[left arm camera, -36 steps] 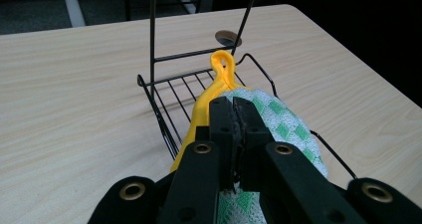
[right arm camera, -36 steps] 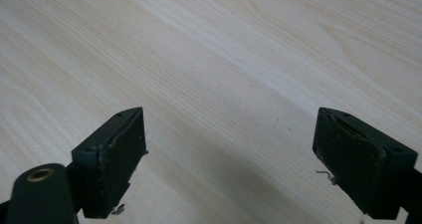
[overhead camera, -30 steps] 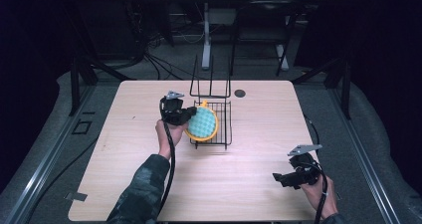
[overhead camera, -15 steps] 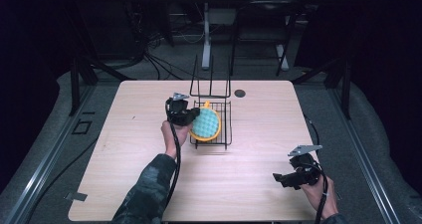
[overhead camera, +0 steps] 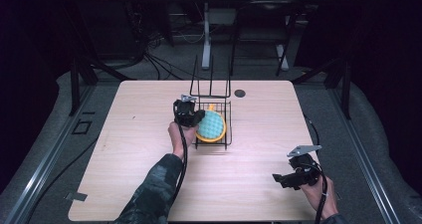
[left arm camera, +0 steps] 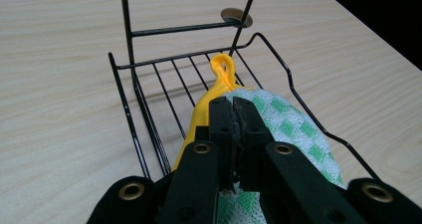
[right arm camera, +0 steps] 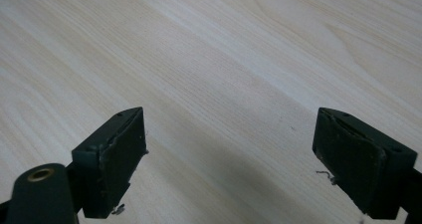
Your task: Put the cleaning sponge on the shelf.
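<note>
The left gripper [overhead camera: 191,115] is seen just left of the frame's centre in the high view, carried by the left hand [overhead camera: 180,133], whose sleeved forearm rises from the bottom edge. In the left gripper view its jaws are pressed together on the rim of a round scrubbing pad [left arm camera: 278,129], a green-and-white checked cloth face set on a yellow backing with a yellow loop [left arm camera: 223,69] at its far end. The pad is held tilted inside a black wire rack [overhead camera: 228,118], its lower part among the rack's floor wires and its loop pointing toward the rack's tall back frame. The rack stands on a pale wooden table [overhead camera: 139,109], slightly above the middle of the frame. A small dark round disc [overhead camera: 240,93] lies on the table just to the upper right of the rack.

Compared with the earlier high views, the left gripper and the pad have been brought rightward and lower in the rack: a second ago the pad was held against the rack's left side, whereas now it is seated deeper between the wire walls. The grip on the pad has not been changed.

The right gripper [overhead camera: 286,180] is found at the lower right of the high view, held in the right hand [overhead camera: 316,186] above bare table, in the same place as before. Its jaws are spread wide with nothing between them.
</note>
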Tool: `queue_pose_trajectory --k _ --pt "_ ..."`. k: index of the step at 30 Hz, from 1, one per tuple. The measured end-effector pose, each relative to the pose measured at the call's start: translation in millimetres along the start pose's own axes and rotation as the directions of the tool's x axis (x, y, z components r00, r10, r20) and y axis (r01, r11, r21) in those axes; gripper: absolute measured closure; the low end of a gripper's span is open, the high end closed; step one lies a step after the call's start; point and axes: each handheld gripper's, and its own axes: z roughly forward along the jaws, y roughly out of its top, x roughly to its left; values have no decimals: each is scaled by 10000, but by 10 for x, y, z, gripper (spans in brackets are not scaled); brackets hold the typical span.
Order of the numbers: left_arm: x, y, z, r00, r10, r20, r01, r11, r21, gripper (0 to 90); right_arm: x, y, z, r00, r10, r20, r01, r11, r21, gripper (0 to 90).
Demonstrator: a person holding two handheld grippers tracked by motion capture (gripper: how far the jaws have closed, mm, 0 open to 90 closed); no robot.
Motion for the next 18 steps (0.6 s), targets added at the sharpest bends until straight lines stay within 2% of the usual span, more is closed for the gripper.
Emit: queue_pose_trajectory --k 5,8,18 --pt "-26 -27 58 9999 -69 -83 70 9999 98 878 -7 0 0 10000 -84 1 84 10000 -14 132" --pt "-36 -32 73 9999 48 -125 -45 9998 217 877 10 6 -20 10000 -5 -8 5 9998 -182 132" --pt "-25 -71 161 9992 -210 -346 217 9995 212 872 19 3 -5 9999 -133 -84 132 9999 -106 132"
